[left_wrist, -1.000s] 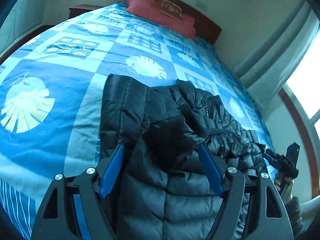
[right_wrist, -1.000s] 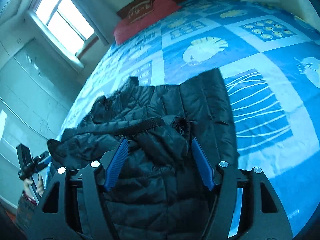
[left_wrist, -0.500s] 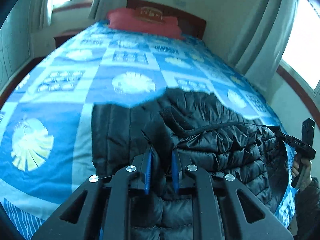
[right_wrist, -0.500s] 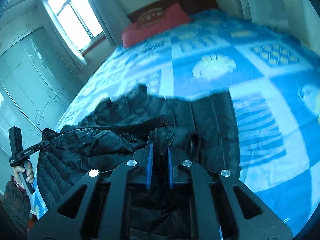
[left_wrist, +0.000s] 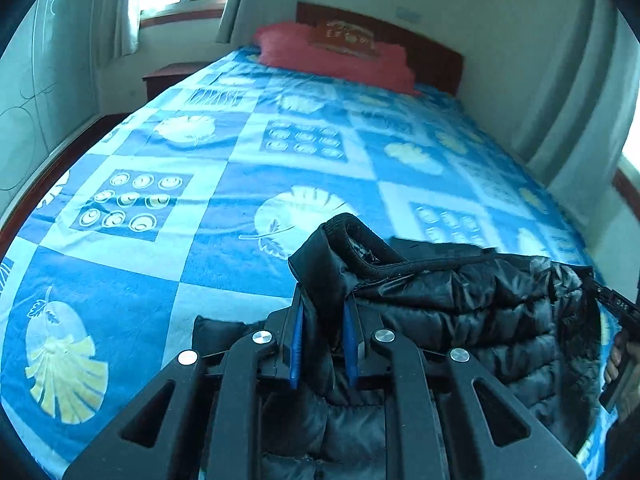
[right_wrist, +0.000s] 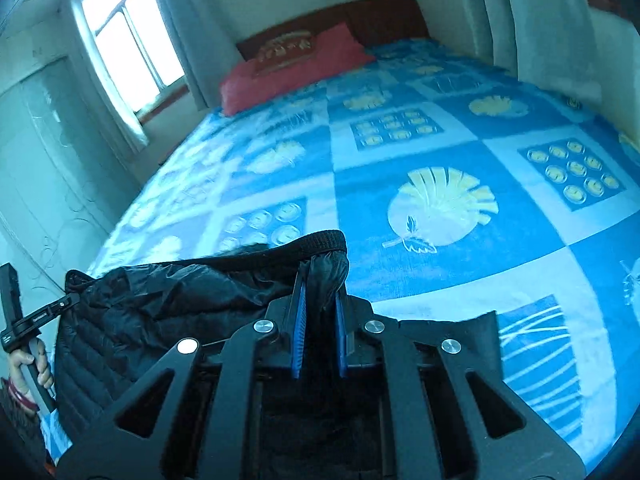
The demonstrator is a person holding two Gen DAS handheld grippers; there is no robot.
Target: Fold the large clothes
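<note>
A black quilted puffer jacket (left_wrist: 472,320) lies at the near end of the bed, with one edge lifted. My left gripper (left_wrist: 322,304) is shut on one corner of its ribbed hem. My right gripper (right_wrist: 320,280) is shut on the other corner, and the jacket (right_wrist: 160,304) hangs stretched between the two. The right gripper also shows at the right edge of the left wrist view (left_wrist: 616,308). The left gripper shows at the left edge of the right wrist view (right_wrist: 44,312). The jacket's lower part is hidden behind the gripper bodies.
The bed (left_wrist: 200,200) has a blue patterned cover, also seen in the right wrist view (right_wrist: 440,152). A red pillow (left_wrist: 340,56) lies against the wooden headboard (left_wrist: 420,44). A bedside table (left_wrist: 168,76) and windows stand at the left, curtains at the right.
Both grippers closed on the jacket's hem corners and lifted them up off the bed. The hem is now pulled taut between them and the views tilt toward the headboard.
</note>
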